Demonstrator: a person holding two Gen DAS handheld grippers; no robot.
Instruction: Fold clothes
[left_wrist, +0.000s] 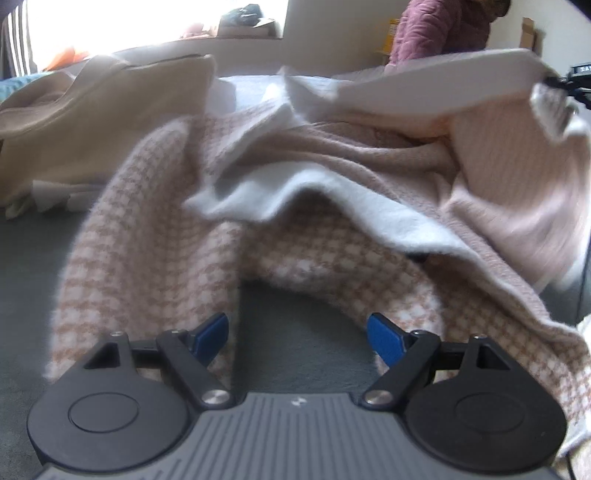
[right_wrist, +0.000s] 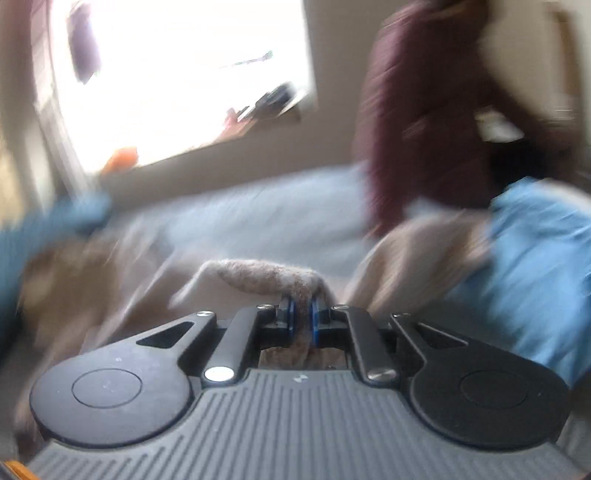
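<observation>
While your right gripper (right_wrist: 302, 320) clamps a fold of the pink checked garment (left_wrist: 332, 266), your left gripper (left_wrist: 297, 338) hangs wide open over its near hem on the grey surface (left_wrist: 295, 314).

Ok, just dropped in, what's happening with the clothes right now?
The right gripper is shut on a fold of the pink-and-white checked garment and holds it raised. The left gripper is open, just above the garment's near edge on the grey surface, gripping nothing yet. Folding has barely begun; the fabric is rumpled.
</observation>
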